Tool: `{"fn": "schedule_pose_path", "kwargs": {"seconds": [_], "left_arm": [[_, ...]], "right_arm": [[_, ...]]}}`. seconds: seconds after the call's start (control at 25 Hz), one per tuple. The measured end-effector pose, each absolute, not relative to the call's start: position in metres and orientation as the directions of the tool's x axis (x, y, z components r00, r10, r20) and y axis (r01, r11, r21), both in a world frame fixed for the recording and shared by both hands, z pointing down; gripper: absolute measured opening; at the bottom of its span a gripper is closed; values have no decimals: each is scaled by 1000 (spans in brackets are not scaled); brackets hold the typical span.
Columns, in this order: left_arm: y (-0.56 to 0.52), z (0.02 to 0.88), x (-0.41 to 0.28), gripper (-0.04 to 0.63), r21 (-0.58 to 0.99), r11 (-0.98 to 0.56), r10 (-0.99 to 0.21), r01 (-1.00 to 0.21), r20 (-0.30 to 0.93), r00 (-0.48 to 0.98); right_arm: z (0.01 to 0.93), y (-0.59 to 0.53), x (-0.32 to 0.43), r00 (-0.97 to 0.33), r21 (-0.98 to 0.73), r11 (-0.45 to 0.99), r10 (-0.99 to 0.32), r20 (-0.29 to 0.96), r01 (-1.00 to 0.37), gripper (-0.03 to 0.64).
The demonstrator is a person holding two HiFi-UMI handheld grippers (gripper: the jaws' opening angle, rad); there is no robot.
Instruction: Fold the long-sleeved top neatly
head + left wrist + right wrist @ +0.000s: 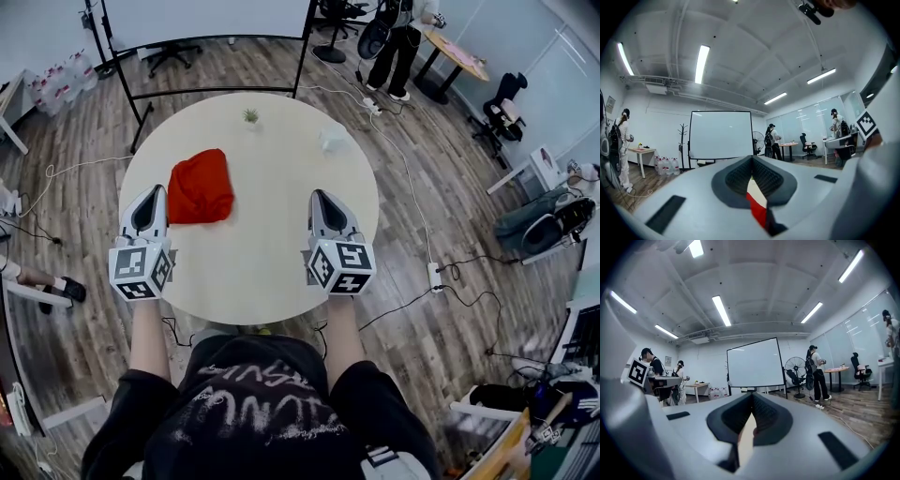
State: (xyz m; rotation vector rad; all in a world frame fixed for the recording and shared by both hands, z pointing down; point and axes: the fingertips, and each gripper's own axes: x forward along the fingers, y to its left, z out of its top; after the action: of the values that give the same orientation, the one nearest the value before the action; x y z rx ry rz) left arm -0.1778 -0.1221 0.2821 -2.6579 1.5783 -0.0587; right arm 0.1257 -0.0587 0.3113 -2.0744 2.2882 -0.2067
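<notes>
Task status: the red long-sleeved top (pixel 200 186) lies on the left part of the round table (pixel 281 253), gathered into one compact, roughly rectangular bundle; no sleeve or hem trails out from it, so the folding is judged largely complete. The outline is rounded and slightly lumpy rather than square; a final flattening and straightening of the edges may be what is left, if anything.

Gripper status: the left gripper (pixel 153 192) is held over the near-left of the table, just beside the near-left corner of the bundle and not touching it; its jaws are pressed together with nothing between them. The right gripper (pixel 322 195) is held over the near-right of the table, well apart from the top; its jaws are likewise pressed together and empty.

Materials and shapes: the top is a soft, matte, bright red fabric with shallow creases; the table surface is smooth, pale and circular; the gripper shells are hard grey-white plastic with dark ribbed pads. A small green plant (pixel 250 116) and a small white object (pixel 331 139) stand at the far side of the table.
</notes>
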Motion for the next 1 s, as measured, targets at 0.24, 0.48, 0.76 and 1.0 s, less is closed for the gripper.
{"fn": "schedule_pose_path", "kwargs": {"seconds": [0.24, 0.48, 0.76, 1.0], "left_arm": [[-117, 270, -181, 11, -74, -466, -884, -882, -18, 468], [-113, 264, -179, 11, -78, -464, -884, -882, -30, 467], [-112, 265, -178, 11, -82, -461, -885, -884, -31, 465], [-112, 268, -181, 11, -82, -455, -888, -887, -26, 458]], "right_arm": [[299, -56, 125, -105, -106, 100, -994, 40, -989, 5], [294, -53, 126, -100, -92, 96, -994, 33, -991, 5], [296, -51, 133, -85, -84, 82, -996, 35, -993, 5], [299, -52, 137, -66, -73, 63, -997, 42, -995, 3]]}}
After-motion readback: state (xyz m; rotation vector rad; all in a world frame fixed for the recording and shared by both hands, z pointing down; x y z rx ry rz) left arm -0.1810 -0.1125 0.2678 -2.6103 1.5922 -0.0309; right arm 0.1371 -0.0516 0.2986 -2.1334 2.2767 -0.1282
